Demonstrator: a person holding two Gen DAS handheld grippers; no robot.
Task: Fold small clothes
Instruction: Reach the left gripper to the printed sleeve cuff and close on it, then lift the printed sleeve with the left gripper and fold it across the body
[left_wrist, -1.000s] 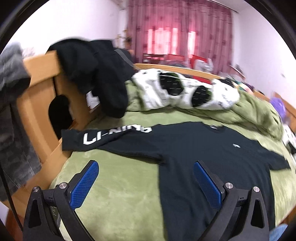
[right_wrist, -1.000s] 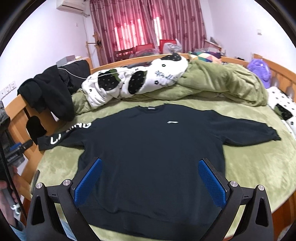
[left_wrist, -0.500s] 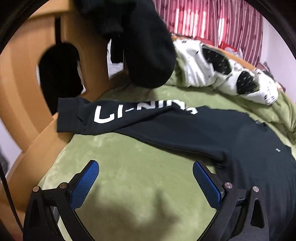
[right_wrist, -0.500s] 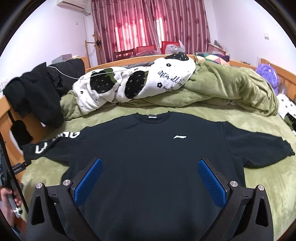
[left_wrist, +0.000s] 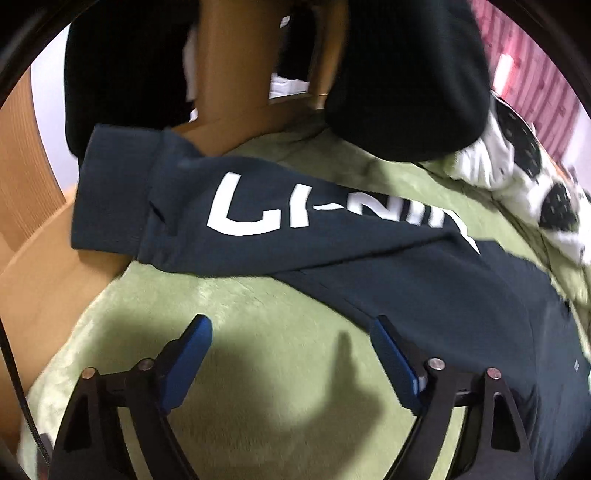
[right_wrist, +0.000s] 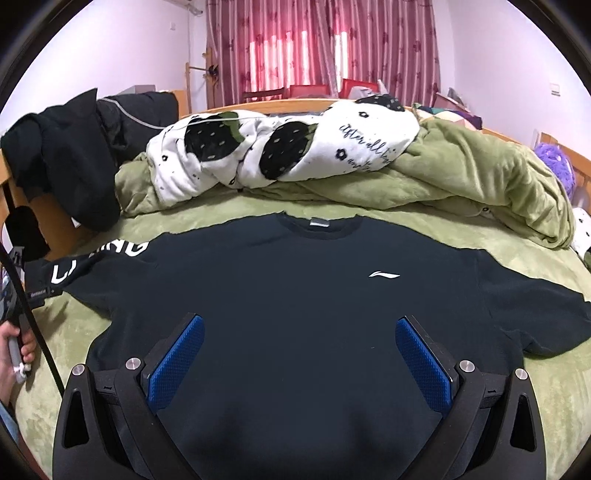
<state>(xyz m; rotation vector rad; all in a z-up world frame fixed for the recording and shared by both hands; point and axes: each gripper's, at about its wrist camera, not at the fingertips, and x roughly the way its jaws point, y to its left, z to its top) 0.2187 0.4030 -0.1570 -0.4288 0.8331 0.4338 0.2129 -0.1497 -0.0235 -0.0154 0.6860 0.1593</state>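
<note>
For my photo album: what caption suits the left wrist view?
Open left tool hovering over the green blanket, near the lettered sleeve of a dark sweatshirt.

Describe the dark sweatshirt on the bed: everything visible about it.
The dark sweatshirt lies flat, front up, on the green bed cover, sleeves spread wide. It looks like soft knit, with a ribbed round collar, grey neck label and small white chest logo. One sleeve bears white lettering; its ribbed cuff overhangs onto the wooden bed frame. Neither claw touches it.

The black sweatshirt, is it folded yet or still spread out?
Spread out: the sweatshirt lies flat on the bed, both sleeves out sideways.
</note>
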